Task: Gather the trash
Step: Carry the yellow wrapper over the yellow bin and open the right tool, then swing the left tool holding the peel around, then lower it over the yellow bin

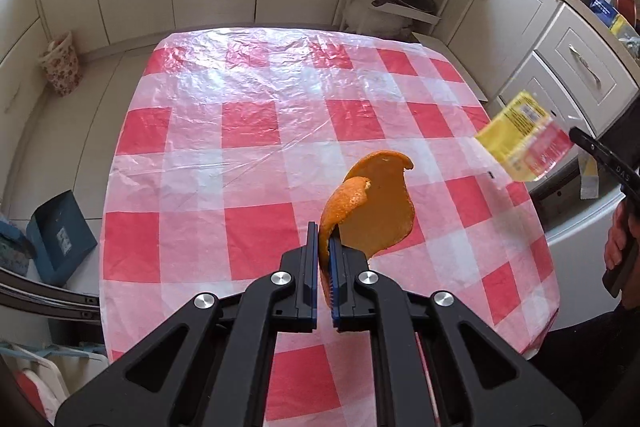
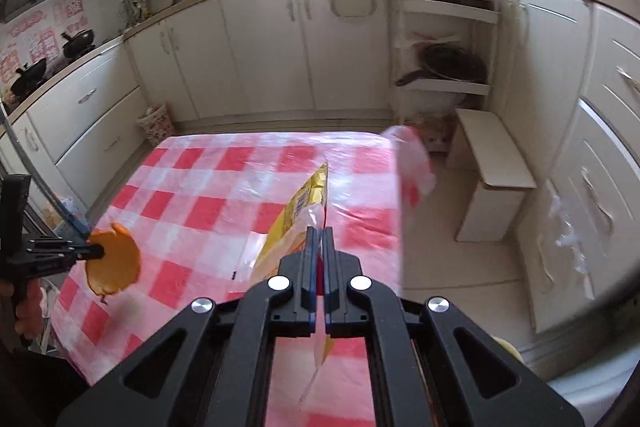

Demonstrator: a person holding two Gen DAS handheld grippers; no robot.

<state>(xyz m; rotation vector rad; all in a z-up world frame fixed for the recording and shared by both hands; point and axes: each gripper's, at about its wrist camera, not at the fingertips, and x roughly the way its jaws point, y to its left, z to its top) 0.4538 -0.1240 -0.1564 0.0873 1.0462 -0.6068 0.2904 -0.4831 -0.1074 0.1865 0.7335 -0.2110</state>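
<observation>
My left gripper (image 1: 325, 231) is shut on an orange peel (image 1: 380, 211), held above the red-and-white checked tablecloth (image 1: 248, 131). The peel curls up and to the right of the fingers. In the right wrist view the same orange peel (image 2: 114, 261) hangs from the left gripper (image 2: 96, 250) at the left edge. My right gripper (image 2: 319, 231) is shut on a yellow plastic wrapper (image 2: 298, 217), lifted over the tablecloth (image 2: 192, 195). The left wrist view shows that yellow wrapper (image 1: 524, 139), blurred, at the right gripper's fingertips (image 1: 580, 138) beyond the table's right edge.
White kitchen cabinets (image 2: 272, 47) line the far wall. An open shelf unit with pans (image 2: 444, 67) and a white step stool (image 2: 496, 179) stand right of the table. A floral basket (image 1: 60, 69) and a blue dustpan (image 1: 60, 235) sit on the floor to the left.
</observation>
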